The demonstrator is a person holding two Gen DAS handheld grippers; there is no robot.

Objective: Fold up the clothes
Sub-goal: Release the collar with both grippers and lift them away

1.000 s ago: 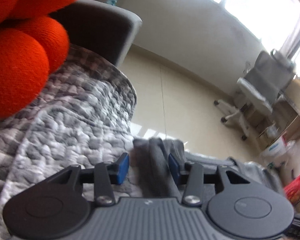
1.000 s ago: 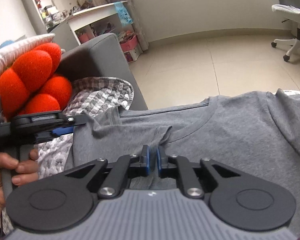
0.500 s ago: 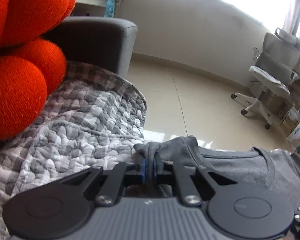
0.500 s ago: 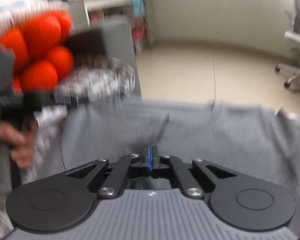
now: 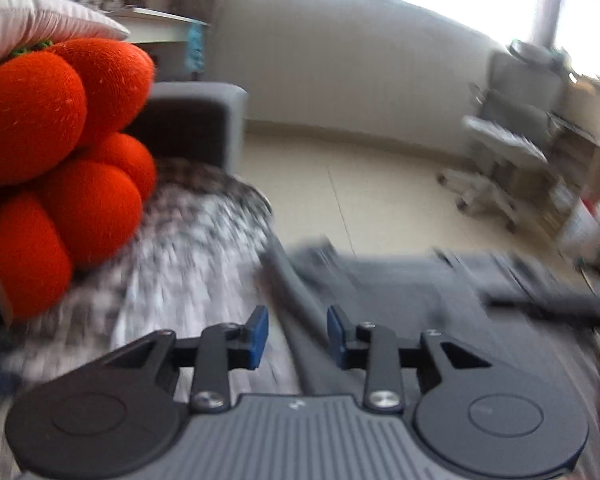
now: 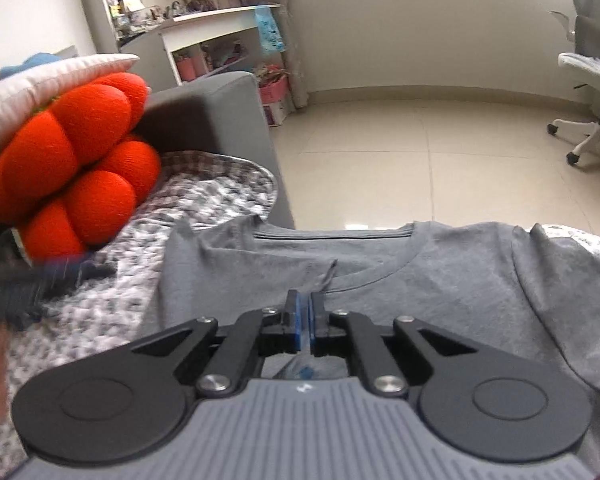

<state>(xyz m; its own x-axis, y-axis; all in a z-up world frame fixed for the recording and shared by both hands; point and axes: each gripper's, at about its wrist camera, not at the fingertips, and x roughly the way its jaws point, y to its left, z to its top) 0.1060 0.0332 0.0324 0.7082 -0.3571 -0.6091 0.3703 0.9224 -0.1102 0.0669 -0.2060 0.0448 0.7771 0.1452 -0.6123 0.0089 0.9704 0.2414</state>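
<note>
My right gripper (image 6: 303,322) is pressed together on a small pinch of the shirt (image 6: 440,280), just below the collar (image 6: 376,278). A crease runs from the pads up toward the neckline. My left gripper (image 5: 297,336) is opening; its blue pads (image 5: 258,336) stand apart, and a ridge of grey cloth lies in the gap without being pressed by either pad.

The shirt lies flat, front up, on a quilt (image 6: 100,312) that covers the sofa (image 6: 220,120). Its collar points away from me, toward the floor (image 6: 420,160); its long axis runs from me toward the sofa edge. The left sleeve area lies directly ahead of the left gripper, so that hand is nearer to the side to be folded in. The right hand sits at the shirt's centre line.

An orange cushion (image 6: 72,160) rests beside the shirt on the left, under a pale pillow (image 6: 40,80). Farther off stand a shelf (image 6: 220,40) and an office chair (image 6: 588,80).

No brand, label or writing is legible on the shirt; the small mark on each gripper body cannot be read.
</note>
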